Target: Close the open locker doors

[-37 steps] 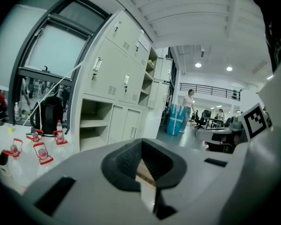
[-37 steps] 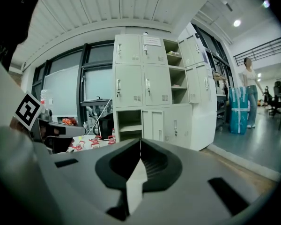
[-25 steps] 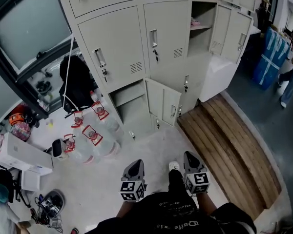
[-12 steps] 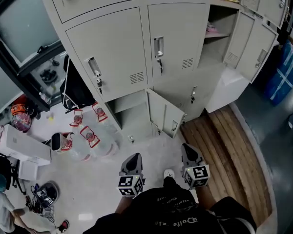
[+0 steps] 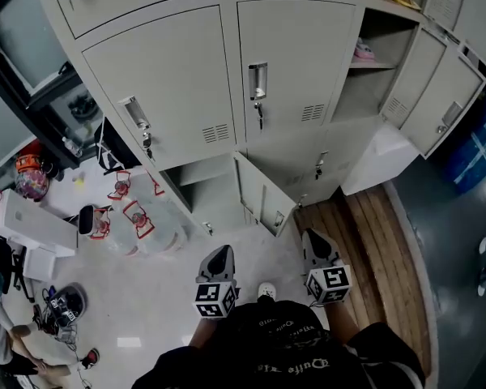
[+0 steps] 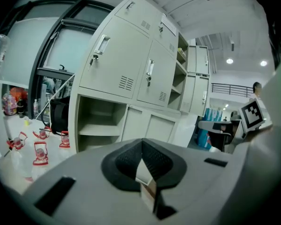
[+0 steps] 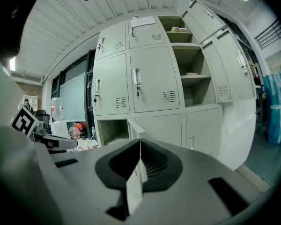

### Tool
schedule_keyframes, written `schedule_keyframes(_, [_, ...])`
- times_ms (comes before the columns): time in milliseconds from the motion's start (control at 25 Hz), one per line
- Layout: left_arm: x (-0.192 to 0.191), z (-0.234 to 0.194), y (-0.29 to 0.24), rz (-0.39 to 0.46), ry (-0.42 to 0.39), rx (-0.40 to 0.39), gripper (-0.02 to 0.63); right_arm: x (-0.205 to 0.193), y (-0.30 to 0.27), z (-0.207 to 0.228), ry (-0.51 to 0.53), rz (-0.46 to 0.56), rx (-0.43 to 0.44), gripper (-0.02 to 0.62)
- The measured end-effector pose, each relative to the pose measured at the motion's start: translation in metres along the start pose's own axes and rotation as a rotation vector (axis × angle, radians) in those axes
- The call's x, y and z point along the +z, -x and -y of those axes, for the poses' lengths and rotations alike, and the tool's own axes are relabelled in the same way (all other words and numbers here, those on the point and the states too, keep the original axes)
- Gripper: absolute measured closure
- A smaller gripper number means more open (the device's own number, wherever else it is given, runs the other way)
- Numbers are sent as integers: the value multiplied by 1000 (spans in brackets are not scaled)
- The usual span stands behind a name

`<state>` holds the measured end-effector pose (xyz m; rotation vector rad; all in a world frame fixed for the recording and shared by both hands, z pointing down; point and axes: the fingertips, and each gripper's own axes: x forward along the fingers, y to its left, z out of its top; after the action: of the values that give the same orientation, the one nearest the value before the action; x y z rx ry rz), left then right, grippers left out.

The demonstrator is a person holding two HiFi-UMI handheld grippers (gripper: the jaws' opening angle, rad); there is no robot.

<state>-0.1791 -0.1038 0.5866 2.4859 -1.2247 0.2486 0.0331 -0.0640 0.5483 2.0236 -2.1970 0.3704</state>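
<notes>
bottom locker door (image 5: 265, 198) seemingly half open

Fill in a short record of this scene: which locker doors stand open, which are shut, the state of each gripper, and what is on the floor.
Open doors: low door, bottom left; right doors, several
Shut doors: left door; centre door
Left gripper: jaws together, empty, short of the lockers
Right gripper: jaws together, empty, short of the lockers
Floor: jugs left of the low door; wooden platform on the right
</notes>
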Motion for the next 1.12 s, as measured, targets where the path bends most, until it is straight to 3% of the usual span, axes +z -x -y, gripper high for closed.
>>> schedule_keyframes(280, [0, 9, -22, 9, 31, 53, 600, 8, -27, 22, -36, -12, 114, 584])
schedule_keyframes(400, [0, 3, -21, 9, 28, 84, 600, 12, -42, 21, -53, -27, 192, 456])
schedule_keyframes(680, [-5, -27, 4, 19, 73, 181, 598, 8, -60, 14, -116, -82, 341, 456])
schedule_keyframes(920, [-10, -43, 22, 11, 93, 223, 600, 8, -67, 17, -127, -80, 353, 459])
schedule_keyframes(1120, [-18, -44, 27, -2, 100, 229, 600, 4, -74, 19, -95, -122, 385, 497])
